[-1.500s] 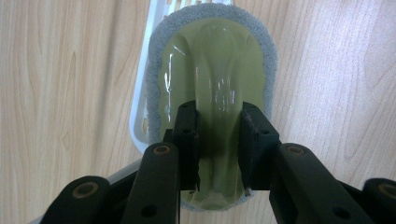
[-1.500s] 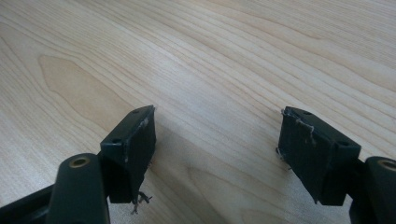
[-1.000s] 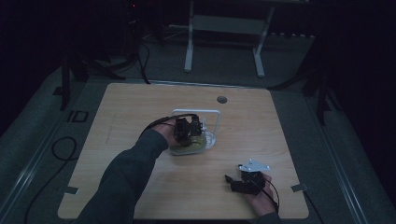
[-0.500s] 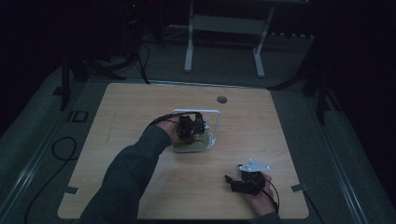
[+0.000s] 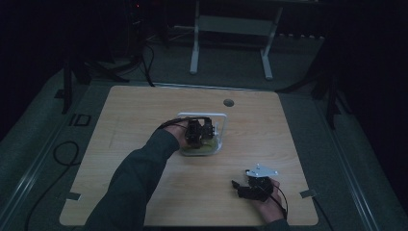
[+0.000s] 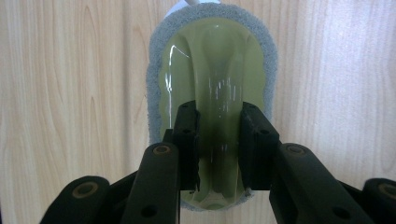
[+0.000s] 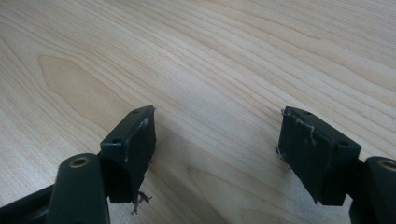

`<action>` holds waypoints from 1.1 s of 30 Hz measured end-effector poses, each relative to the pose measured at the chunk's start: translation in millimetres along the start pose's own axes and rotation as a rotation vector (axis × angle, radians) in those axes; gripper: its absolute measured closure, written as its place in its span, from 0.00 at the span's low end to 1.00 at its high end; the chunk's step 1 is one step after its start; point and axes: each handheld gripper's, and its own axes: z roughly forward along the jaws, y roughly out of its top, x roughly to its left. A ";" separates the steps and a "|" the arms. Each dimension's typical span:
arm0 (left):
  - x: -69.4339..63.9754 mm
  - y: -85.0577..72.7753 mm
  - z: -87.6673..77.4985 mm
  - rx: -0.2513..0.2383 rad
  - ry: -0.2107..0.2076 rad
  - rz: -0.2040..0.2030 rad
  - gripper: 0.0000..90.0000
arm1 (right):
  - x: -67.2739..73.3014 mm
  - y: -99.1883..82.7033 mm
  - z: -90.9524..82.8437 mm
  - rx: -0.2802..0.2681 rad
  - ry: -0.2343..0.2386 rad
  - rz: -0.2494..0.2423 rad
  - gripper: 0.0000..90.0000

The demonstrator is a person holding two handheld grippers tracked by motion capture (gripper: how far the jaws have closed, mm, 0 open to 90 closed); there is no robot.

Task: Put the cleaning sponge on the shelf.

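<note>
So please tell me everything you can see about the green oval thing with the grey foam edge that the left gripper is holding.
The green oval scrubber with a grey foam border looks like glossy, translucent plastic with a raised ridge running along its middle, ringed by a rough grey sponge. It lies flat on the light wooden table. The left gripper has its two black jaws closed on either side of the ridge at the near end. In the high view it sits near the table's centre, beside a white rectangular frame.

Yellow-green scrubber (image 6: pixel 212 84), grey foam rim; black tongs (image 6: pixel 218 140)
</note>
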 end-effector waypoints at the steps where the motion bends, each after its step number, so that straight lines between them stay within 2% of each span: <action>1: 0.1 1.0 1.3 0.001 -0.001 0.002 0.79 | 0.0 0.0 0.0 0.000 0.000 0.000 0.30; 5: -0.3 5.5 6.4 -0.001 0.005 0.022 0.79 | -0.1 0.0 0.1 -0.001 0.000 -0.001 0.30; 12: 0.6 9.6 10.0 0.014 0.014 0.033 0.79 | 0.0 0.0 0.0 -0.001 0.000 -0.001 0.30; 15: 2.2 10.3 8.8 0.032 0.035 0.039 0.79 | 0.0 -0.1 0.0 0.000 0.000 -0.001 0.30; 19: 3.2 11.8 7.3 0.036 0.045 0.033 0.79 | 0.0 0.0 0.0 0.000 0.000 0.000 0.30; 21: 3.2 13.6 8.9 0.044 0.066 0.032 0.79 | 0.1 0.0 0.0 0.000 0.000 0.000 0.30; 26: 1.9 15.0 15.1 0.063 0.068 0.027 0.79 | 0.0 -0.1 0.0 0.000 0.000 -0.001 0.30; 33: 0.6 15.5 20.8 0.056 0.100 0.031 0.79 | 0.0 -0.1 0.0 -0.001 0.000 -0.001 0.30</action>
